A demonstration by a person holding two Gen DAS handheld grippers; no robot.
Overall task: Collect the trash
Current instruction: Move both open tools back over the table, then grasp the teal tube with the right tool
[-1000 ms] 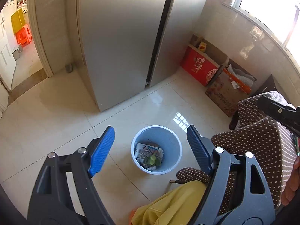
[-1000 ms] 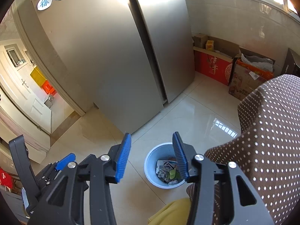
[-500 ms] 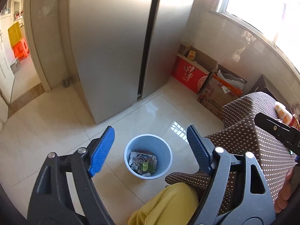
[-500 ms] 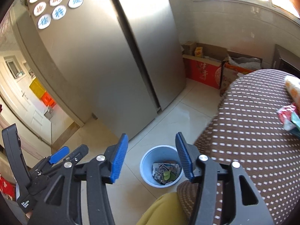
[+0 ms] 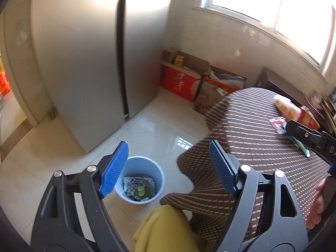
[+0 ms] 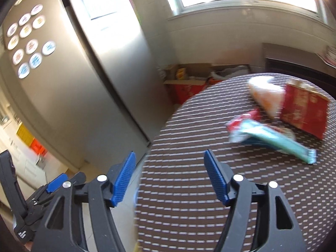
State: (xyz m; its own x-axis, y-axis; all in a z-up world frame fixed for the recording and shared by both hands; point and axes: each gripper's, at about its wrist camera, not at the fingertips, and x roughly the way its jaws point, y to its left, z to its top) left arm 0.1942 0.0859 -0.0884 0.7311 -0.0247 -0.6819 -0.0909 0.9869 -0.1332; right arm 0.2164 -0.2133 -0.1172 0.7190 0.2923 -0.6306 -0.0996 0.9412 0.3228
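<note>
Right claw [image 6: 169,176]: opening, empty, now over the surface [image 6: 189,189]; wrappers [image 6: 271,136] at 1 o'clock. Left claw [image 5: 168,168]: wide, empty; bin [image 5: 139,182], earlier centred, now at 7 o'clock.

One light-blue trash bin [image 5: 140,181] stands on the floor, and one table with a dotted brown cloth [image 6: 189,189] carries four wrappers [image 6: 271,140]: teal, small red, orange-white and large red. The refrigerator [image 6: 69,96] bears eleven round magnets [image 6: 31,47].

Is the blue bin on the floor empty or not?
Not empty: the blue bin stands upright, with crumpled paper and something green inside.
</note>
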